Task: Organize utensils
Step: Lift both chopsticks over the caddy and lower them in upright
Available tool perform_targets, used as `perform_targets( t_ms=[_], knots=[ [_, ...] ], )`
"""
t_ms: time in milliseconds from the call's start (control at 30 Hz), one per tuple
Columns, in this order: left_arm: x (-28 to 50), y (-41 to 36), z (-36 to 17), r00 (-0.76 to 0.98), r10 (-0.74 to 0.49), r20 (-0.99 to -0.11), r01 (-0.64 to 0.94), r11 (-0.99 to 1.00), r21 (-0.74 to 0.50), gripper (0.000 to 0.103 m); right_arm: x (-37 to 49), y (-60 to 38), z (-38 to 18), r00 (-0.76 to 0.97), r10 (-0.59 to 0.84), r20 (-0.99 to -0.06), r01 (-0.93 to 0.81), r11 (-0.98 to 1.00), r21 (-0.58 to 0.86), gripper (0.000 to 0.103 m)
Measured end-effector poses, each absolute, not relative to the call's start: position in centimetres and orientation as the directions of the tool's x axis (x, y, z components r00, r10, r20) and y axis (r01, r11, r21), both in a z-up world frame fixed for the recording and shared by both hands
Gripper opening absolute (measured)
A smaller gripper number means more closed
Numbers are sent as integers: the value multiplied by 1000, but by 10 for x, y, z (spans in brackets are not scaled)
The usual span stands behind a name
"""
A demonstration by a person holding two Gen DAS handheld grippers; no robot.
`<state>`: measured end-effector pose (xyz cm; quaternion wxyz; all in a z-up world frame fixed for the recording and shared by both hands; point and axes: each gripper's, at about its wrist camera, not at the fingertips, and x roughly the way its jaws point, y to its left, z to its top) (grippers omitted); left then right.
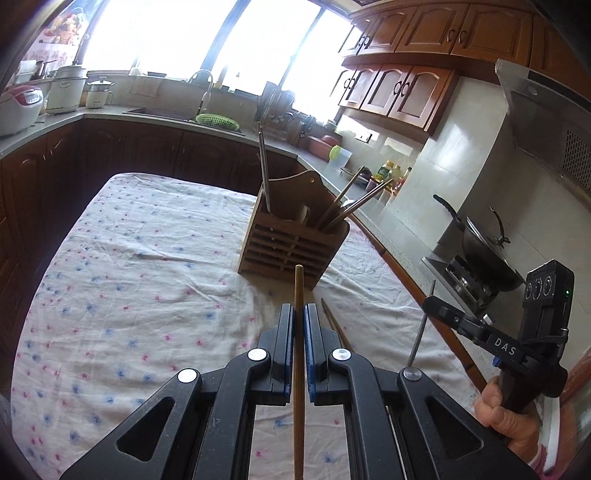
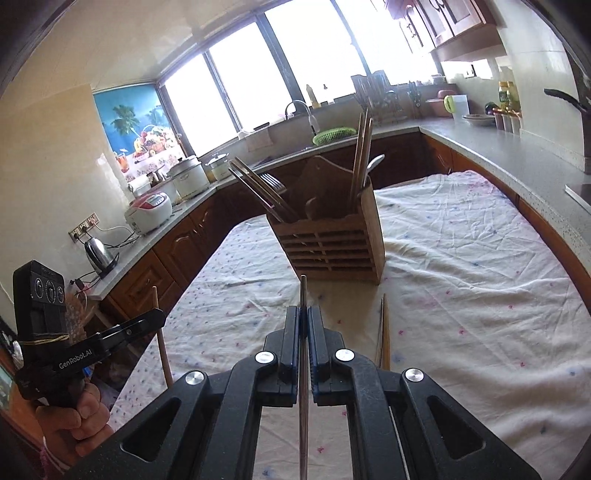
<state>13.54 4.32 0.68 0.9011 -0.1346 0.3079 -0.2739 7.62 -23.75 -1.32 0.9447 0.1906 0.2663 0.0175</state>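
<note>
Wooden chopstick [image 1: 299, 295] pinched in left gripper [image 1: 299, 317]. Metal chopstick [image 2: 303, 295] pinched in right gripper [image 2: 303, 319]. Holder [image 1: 291, 240] ahead of both jaws.

The wooden chopstick [image 1: 299, 369] and the metal chopstick [image 2: 303, 387] each run off the bottom edge. The holder's [image 1: 291, 236] walls hide the lower ends of the utensils [image 2: 360, 162] inside, and the window [image 1: 207, 33] is blown out white.
</note>
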Motion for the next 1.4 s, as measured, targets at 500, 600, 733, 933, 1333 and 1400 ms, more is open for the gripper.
perform_targets(
  t_ms=[500,600,733,933,1333,1400],
  knots=[
    [100,53,22,759,-509,-406,393,855,-338,4,54,-235,9,897,95,-431,66,937,343,5],
    [99,54,22,758,-513,-403,395,852,-343,4,51,-234,12,903,90,-421,63,940,336,5],
    [101,57,25,761,-518,-391,398,848,-349,4,49,-235,18,911,83,-404,61,942,331,5],
    [106,57,32,771,-518,-371,406,848,-342,4,50,-239,29,925,62,-375,65,947,316,5],
    [134,46,41,787,-514,-340,420,851,-315,4,64,-253,38,937,36,-348,78,948,309,5],
    [141,45,43,792,-511,-334,419,853,-311,4,68,-257,40,940,31,-340,81,948,309,5]
  ],
)
